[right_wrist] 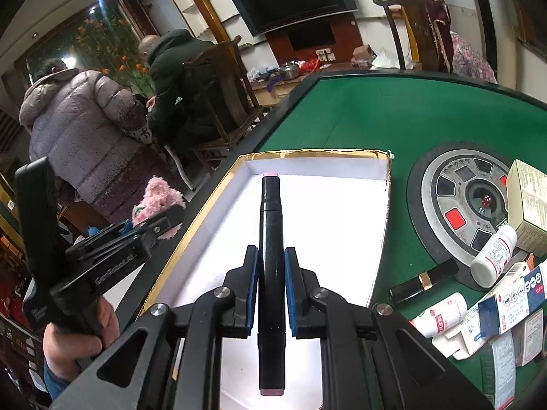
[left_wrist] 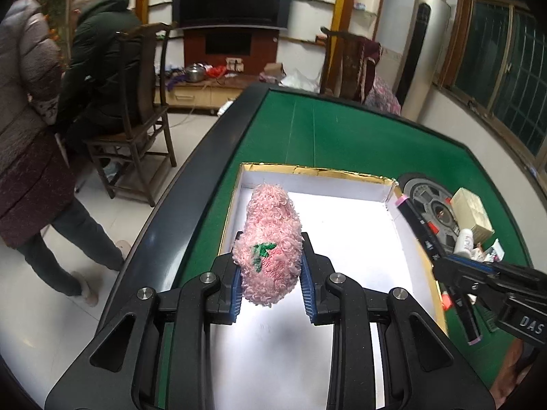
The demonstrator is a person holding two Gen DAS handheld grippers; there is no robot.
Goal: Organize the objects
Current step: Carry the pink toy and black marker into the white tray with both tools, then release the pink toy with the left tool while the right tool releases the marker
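I see L gripper (left_wrist: 270, 283) clamped on pink plush toy (left_wrist: 270, 242), R gripper (right_wrist: 270, 287) clamped on black marker (right_wrist: 271, 273); both held above white box (right_wrist: 342, 212) on green table (right_wrist: 393, 116).

I am holding my left gripper (left_wrist: 270, 273) angled downward, its blue-padded fingers (left_wrist: 236, 287) clamping a fluffy pink plush toy (left_wrist: 270, 242). My right gripper (right_wrist: 270, 273) is pointing downward too, its fingers (right_wrist: 252, 273) pinching a black marker pen with pink end caps (right_wrist: 270, 239). My left hand (right_wrist: 78, 338) is gripping its handle.
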